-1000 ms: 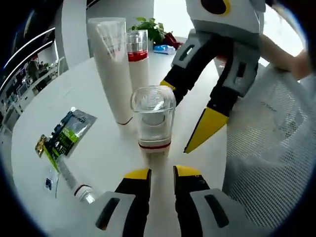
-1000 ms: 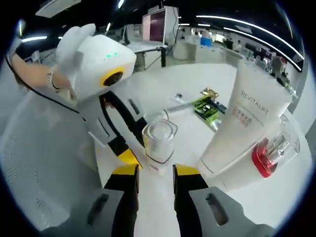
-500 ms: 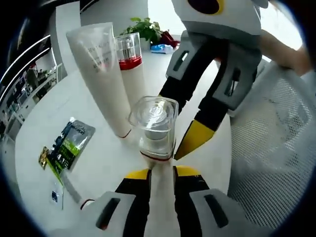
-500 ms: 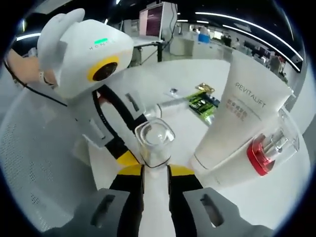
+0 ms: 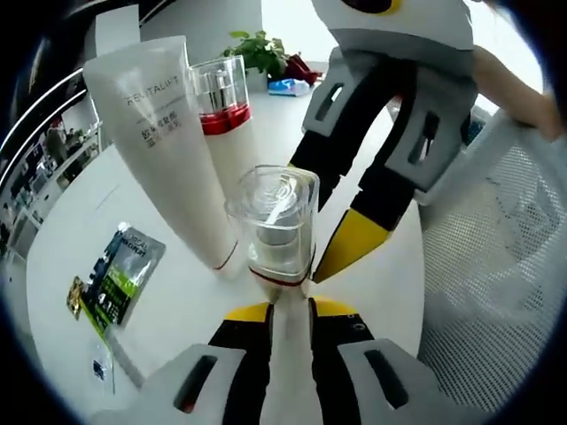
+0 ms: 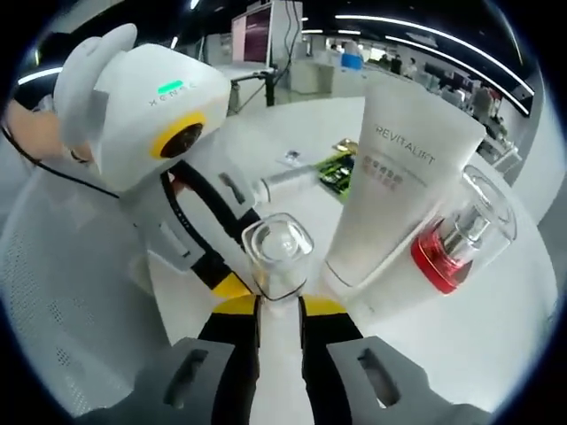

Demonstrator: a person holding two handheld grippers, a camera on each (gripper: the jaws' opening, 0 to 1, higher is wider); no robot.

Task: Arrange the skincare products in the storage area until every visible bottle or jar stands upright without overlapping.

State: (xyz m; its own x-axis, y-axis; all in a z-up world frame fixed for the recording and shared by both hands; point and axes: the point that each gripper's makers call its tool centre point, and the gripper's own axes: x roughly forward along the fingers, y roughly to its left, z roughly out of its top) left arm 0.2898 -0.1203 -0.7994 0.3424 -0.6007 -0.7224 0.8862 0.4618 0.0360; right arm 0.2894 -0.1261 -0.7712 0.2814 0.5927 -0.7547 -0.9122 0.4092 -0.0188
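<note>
in the left gripper view, the left gripper (image 5: 288,308) is seen with its yellow-tipped black jaws drawn narrow around the white base of a small bottle with a clear square cap and a red band (image 5: 275,228). the bottle is held upright just above the white round table (image 5: 186,292). the right gripper (image 5: 350,243) is seen from the far side of the same bottle, one yellow tip lying just beside the bottle's base.

in the right gripper view, the right gripper (image 6: 279,307) is closed narrowly on the same clear-capped bottle (image 6: 277,258), and the left gripper (image 6: 232,285) is met at the bottle's base.

just beside the bottle, a tall white tube printed "revitalift" (image 5: 168,146) is stood on its cap, and a white pump bottle with a red collar under a clear cap (image 5: 223,111) is stood touching it. a green and black sachet (image 5: 120,274) is laid flat further off on the table. a white mesh chair back (image 5: 505,266) is seen at the table's edge.
</note>
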